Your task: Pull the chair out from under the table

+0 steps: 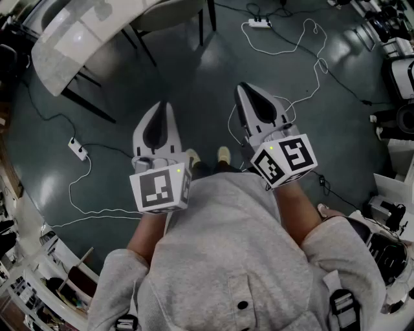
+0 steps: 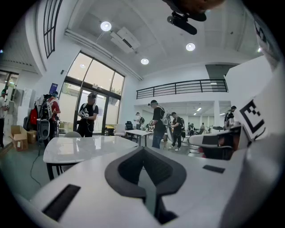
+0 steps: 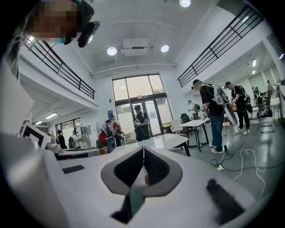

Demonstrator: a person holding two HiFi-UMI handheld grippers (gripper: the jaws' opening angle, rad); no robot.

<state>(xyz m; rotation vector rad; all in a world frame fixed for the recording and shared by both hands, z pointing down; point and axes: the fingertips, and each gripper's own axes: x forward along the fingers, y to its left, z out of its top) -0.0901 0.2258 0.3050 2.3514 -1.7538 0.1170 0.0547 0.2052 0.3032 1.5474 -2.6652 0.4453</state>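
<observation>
1. Head view: the left tool [image 1: 163,110] and right tool [image 1: 246,89] are held side by side in front of the person's chest, aimed forward over the floor [image 1: 194,77]. Each has its jaws clenched together on nothing.
2. Left gripper view and right gripper view confirm this. The left tool [image 2: 143,149] and right tool [image 3: 143,149] each show dark pads meeting at the tip, with no object between them.
3. Beyond the tools lies bare floor crossed by white cables [image 1: 304,58], with a power strip [image 1: 78,149] off to the left. The person's shoes [image 1: 223,154] show just below the tools.
4. The chair [image 1: 171,14] sits at the top edge of the head view, well apart from both tools. Its pale seat is tucked against the white bench [image 1: 77,35], and its dark legs [image 1: 201,26] angle down to the floor.
5. Progress, as I judge it: nothing has been done yet. The chair is untouched and under the bench. The walk up to it, the grasp and the pull are all left.
6. Only the near part of the chair's seat and its legs are in frame, so its facing and long axis cannot be told. The bench top runs from lower left to upper right.
</observation>
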